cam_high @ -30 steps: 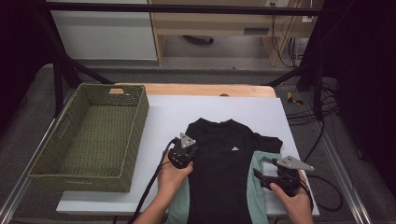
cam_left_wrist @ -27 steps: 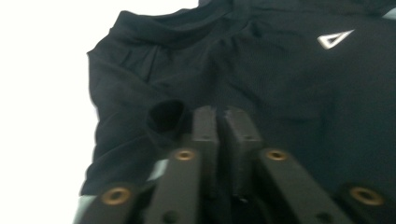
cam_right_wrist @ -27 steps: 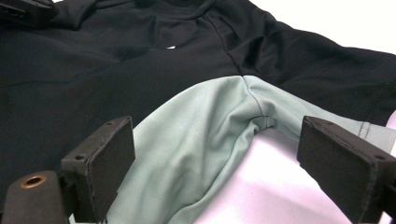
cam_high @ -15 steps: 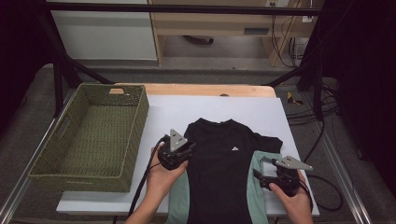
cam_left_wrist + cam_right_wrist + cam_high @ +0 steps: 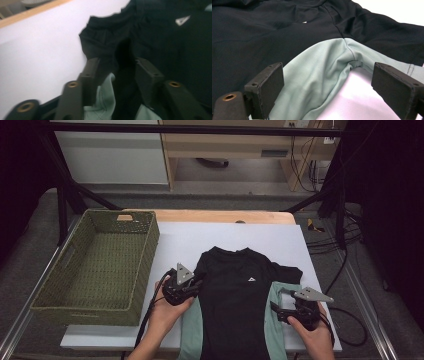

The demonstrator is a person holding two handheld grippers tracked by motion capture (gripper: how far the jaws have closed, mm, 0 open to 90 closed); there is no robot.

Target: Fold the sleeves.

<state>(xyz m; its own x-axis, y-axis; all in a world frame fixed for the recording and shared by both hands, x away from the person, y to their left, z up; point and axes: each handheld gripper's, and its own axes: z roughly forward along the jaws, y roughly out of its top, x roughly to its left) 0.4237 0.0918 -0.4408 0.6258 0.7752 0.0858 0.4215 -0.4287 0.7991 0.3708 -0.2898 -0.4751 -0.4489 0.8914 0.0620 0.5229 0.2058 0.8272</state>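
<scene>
A black T-shirt lies flat on the white counter, chest up, with its collar toward the far edge and its hem running off the near edge. It has a small white logo on the chest. Pale green fabric shows along both of its sides, at the left by the person's left hand and at the right under the short sleeve, which spreads out toward the counter's right edge.

The left gripper sits at the shirt's left shoulder, where the left sleeve is folded in over the body. Its fingers have just been opening and now stand apart; in the left gripper view the bunched black sleeve cloth lies between and just beyond them, with a bit of green fabric lower down, and the pads do not press on it.

The right gripper rests at the shirt's right side, near the counter's near right corner. Its fingers are wide apart, straddling the green fabric and a patch of bare counter below the sleeve seam, gripping nothing.

A green woven basket stands along the counter's left edge, well apart from the shirt
</scene>
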